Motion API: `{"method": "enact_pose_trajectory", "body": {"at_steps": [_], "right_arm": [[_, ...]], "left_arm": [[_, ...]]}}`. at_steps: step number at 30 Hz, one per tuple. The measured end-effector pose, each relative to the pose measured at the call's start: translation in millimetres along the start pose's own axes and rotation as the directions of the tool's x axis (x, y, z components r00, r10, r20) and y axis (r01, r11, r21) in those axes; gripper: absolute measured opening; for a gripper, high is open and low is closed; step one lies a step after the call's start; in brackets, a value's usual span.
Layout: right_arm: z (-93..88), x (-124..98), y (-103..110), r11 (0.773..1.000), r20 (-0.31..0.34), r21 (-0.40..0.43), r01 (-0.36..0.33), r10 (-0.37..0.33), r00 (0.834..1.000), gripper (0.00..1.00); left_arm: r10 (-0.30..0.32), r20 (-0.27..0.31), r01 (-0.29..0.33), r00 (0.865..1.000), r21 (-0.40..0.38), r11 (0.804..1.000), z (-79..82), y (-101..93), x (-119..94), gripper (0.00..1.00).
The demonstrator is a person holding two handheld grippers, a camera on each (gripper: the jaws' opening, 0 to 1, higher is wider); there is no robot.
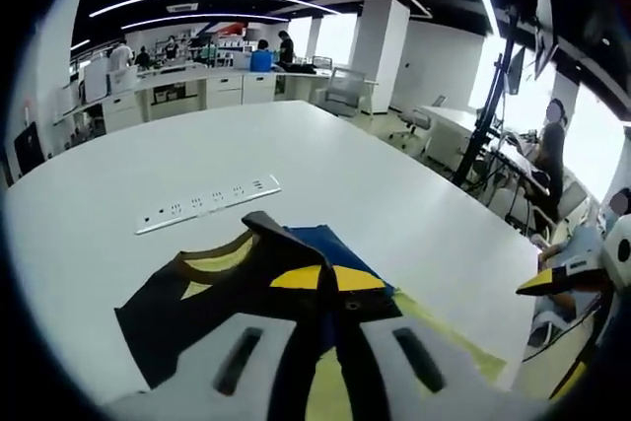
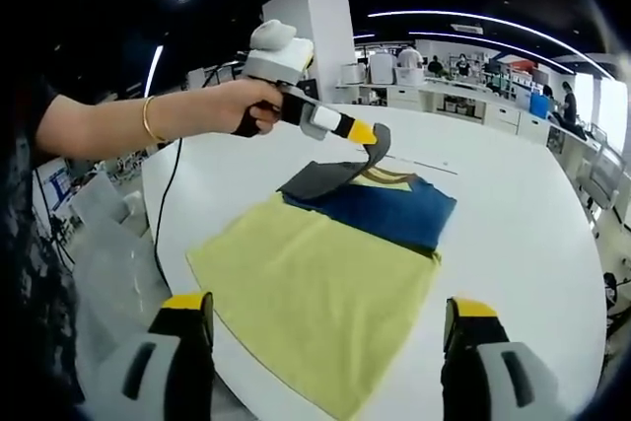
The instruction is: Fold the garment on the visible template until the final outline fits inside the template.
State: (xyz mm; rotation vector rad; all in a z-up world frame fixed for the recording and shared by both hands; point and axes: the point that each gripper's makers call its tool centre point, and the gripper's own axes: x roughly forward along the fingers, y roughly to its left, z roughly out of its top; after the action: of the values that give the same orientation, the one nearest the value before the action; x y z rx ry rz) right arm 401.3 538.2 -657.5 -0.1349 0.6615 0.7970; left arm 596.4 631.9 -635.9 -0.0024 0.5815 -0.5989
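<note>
A dark blue garment (image 2: 389, 209) with a yellow-trimmed neck lies on the far end of a yellow template cloth (image 2: 306, 293) on the white table (image 2: 532, 244). A hand holds my left gripper (image 2: 363, 134) above the garment's far left side, shut on a dark flap of it (image 2: 375, 153) that is lifted and curls over. In the left gripper view the yellow-tipped left gripper (image 1: 327, 279) pinches that dark fabric (image 1: 271, 229), with the neckline (image 1: 212, 261) to the left. My right gripper (image 2: 330, 317) is open above the template's near edge, nothing between its jaws.
A white power strip (image 1: 207, 202) lies on the table beyond the garment. My right gripper's yellow tip (image 1: 552, 281) shows at the right edge of the left gripper view. Desks, chairs, monitors and people stand around the room beyond the table.
</note>
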Motion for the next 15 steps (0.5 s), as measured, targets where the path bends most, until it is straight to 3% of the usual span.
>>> {"method": "enact_pose_trajectory", "body": {"at_steps": [15], "right_arm": [[-7.3,-1.6,-2.2,1.000,-0.005,0.022,0.008,-0.008,1.000,0.98]], "left_arm": [[-0.060,-0.008,0.060,0.998,0.003,0.998,-8.8,-33.7,20.6,0.00]]}}
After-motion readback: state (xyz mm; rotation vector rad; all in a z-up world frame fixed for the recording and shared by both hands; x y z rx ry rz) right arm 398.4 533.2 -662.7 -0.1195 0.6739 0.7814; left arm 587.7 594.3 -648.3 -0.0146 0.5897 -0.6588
